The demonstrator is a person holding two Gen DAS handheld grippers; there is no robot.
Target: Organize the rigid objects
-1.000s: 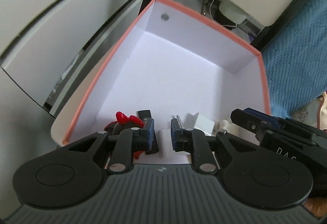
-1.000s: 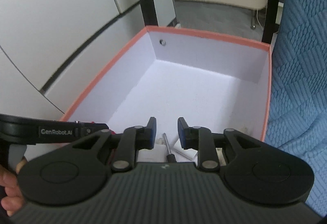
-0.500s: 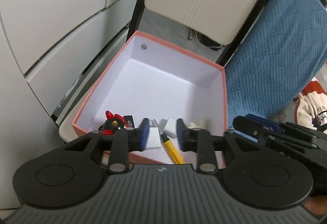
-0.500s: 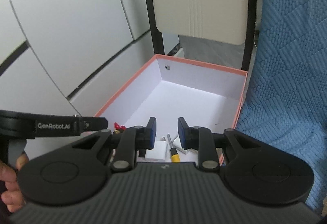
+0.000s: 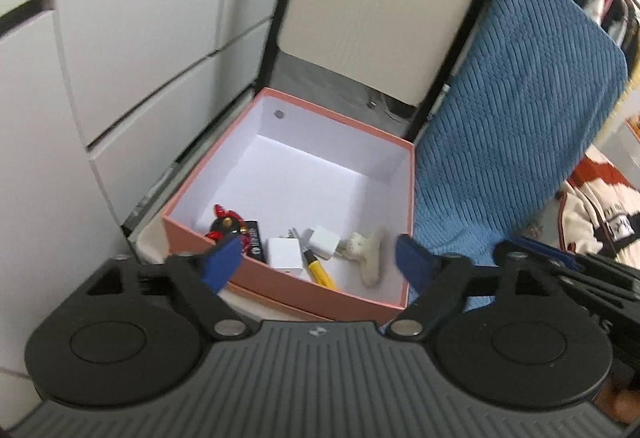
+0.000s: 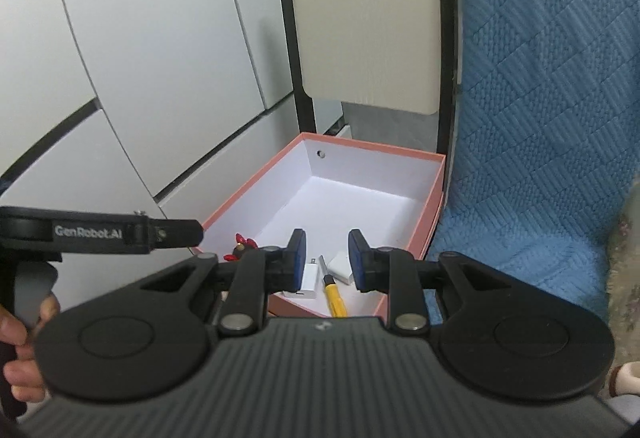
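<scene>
Tongs status, left (image 5: 318, 258): the jaws are opening, already spread wide, with nothing between the blue pads and nothing touched. Right tongs (image 6: 326, 256): the jaws stand a narrow gap apart, empty and released, clear of every object.

Both units hang above the near edge of the pink box (image 5: 412, 206), which contains the task's rigid objects. These lie grouped against the near wall: a red and black toy (image 5: 224, 224) in the left corner, a black flat item (image 5: 253, 240) touching it, a white charger (image 5: 285, 253), a yellow screwdriver (image 5: 318, 270), a second white adapter (image 5: 325, 242) and a pale figurine (image 5: 370, 256). The far part of the box floor is bare.

Progress judgement: several objects are already stowed. No further loose objects show in either view, so the amount remaining cannot be determined.

A blue quilted cover (image 5: 512, 118) borders the box on the right; white panels (image 6: 132, 38) stand to the left.
</scene>
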